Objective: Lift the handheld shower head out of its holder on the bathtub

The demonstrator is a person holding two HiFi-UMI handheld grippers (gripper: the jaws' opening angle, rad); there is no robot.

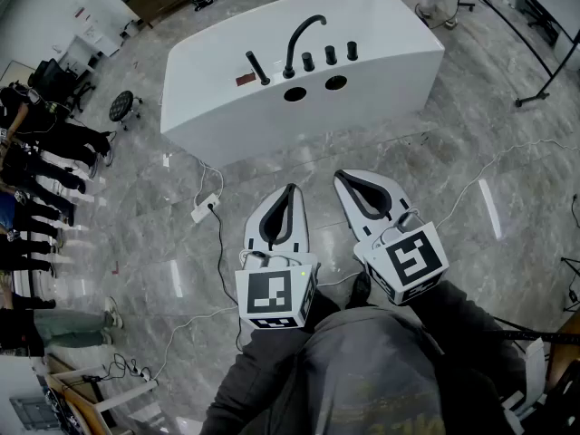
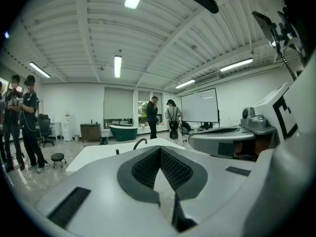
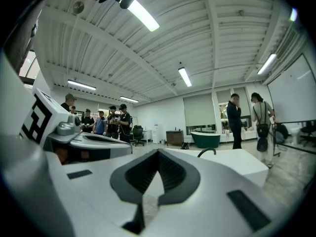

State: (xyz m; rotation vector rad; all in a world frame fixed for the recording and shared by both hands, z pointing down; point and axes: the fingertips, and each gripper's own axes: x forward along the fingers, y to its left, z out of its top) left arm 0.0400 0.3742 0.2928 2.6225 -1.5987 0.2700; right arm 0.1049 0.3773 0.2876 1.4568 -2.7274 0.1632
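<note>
The white bathtub (image 1: 381,34) stands on the floor ahead of me. On its near deck the black handheld shower head (image 1: 257,67) rests tilted in its holder, left of the curved black faucet (image 1: 299,42) and three black knobs (image 1: 330,55). Both grippers hover side by side well short of the tub, pointing at it. My left gripper (image 1: 290,189) is shut and holds nothing. My right gripper (image 1: 343,176) is shut and empty too. The left gripper view shows the tub (image 2: 98,154) and faucet (image 2: 139,142) beyond the closed tips (image 2: 159,149). The right gripper view shows the faucet (image 3: 206,152).
Several people (image 1: 41,188) stand along the left. A black stool (image 1: 122,105) is left of the tub. Cables and a power strip (image 1: 205,208) lie on the marble floor between me and the tub. A stand (image 1: 544,80) is at the right. A green tub (image 2: 121,131) sits far back.
</note>
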